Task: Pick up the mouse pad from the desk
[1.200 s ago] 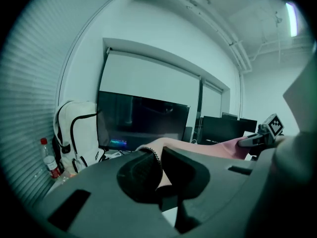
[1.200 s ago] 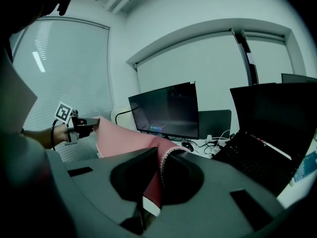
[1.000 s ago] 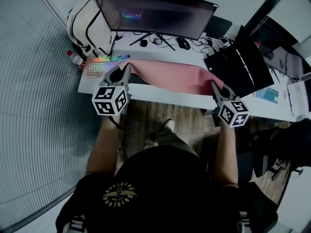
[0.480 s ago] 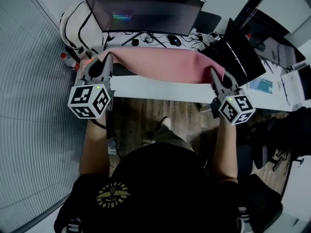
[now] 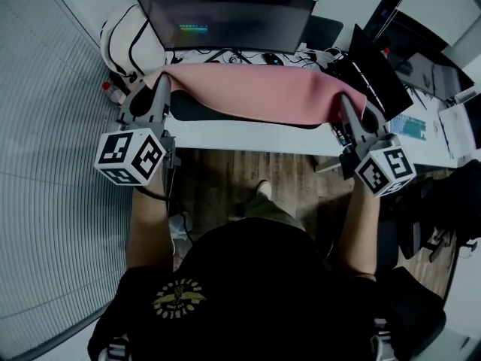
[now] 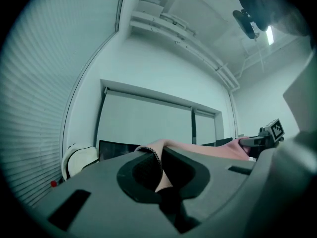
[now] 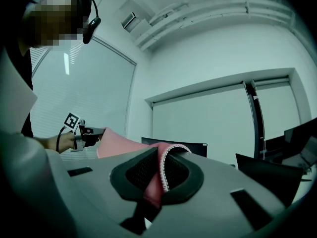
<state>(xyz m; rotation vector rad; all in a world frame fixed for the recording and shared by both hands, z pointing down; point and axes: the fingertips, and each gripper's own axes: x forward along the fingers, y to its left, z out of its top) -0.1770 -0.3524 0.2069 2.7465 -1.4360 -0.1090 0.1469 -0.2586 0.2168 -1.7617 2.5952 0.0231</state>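
The pink mouse pad (image 5: 255,92) hangs stretched above the white desk (image 5: 248,136), sagging in the middle with its black underside showing along the near edge. My left gripper (image 5: 161,81) is shut on the pad's left corner, and the pink edge (image 6: 159,170) is pinched between its jaws in the left gripper view. My right gripper (image 5: 345,100) is shut on the right corner, where the stitched pink edge (image 7: 159,175) folds between the jaws in the right gripper view. Both grippers point level, toward the monitor.
A wide curved monitor (image 5: 225,17) stands at the desk's back with cables and a mouse (image 5: 272,59) under it. A white backpack (image 5: 124,40) sits at the left end, an open laptop (image 5: 376,70) at the right. Wood floor (image 5: 240,179) lies below.
Both grippers have risen with the pad's corners and spread wider apart. The pad has come off the desk and now hangs in the air, hiding the lit keyboard.
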